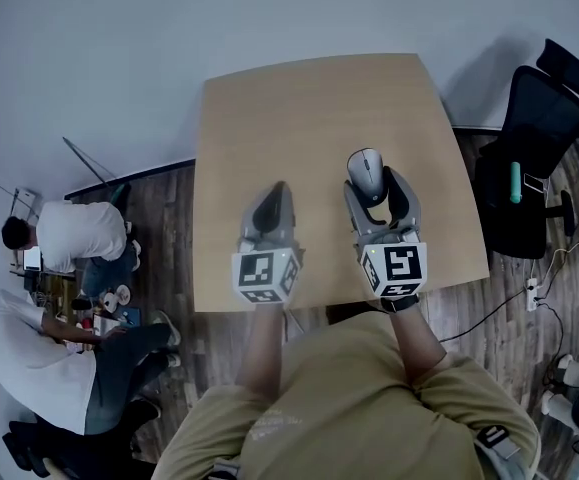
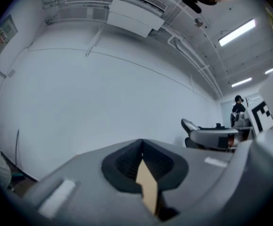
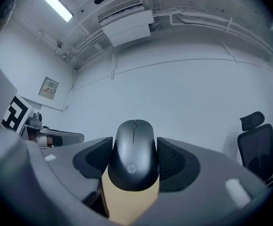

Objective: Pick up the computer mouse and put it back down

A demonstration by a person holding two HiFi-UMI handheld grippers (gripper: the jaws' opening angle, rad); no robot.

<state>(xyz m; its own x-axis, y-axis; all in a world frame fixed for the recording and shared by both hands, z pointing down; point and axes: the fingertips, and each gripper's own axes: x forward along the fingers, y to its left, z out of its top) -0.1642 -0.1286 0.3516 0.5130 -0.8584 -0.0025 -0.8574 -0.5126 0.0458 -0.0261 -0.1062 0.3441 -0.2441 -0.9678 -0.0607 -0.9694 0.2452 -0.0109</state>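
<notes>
**A:** Where was the mouse?

**B:** The dark grey, rounded plastic computer mouse (image 1: pixel 366 171) was clamped by its flanks between the pads of the right gripper (image 1: pixel 377 190). Its nose pointed toward 12 o'clock, and it looked to be held above the table. The left gripper (image 1: pixel 270 206), at its 9 o'clock, was closed on nothing.

**A:** What could have gone wrong?

**B:** Only smooth, curved sides were pinched. A tilt or a slackened squeeze might have let it slide out and drop onto the wood.

**A:** And the surroundings?

**B:** There was a light wooden tabletop with rounded corners (image 1: pixel 299 108) over a dark plank floor (image 1: pixel 529 348). A black office chair (image 1: pixel 534 138) stood at 3 o'clock, two seated people (image 1: pixel 59 238) at 8 o'clock, and a plain white wall (image 3: pixel 188 88) at 12.
</notes>
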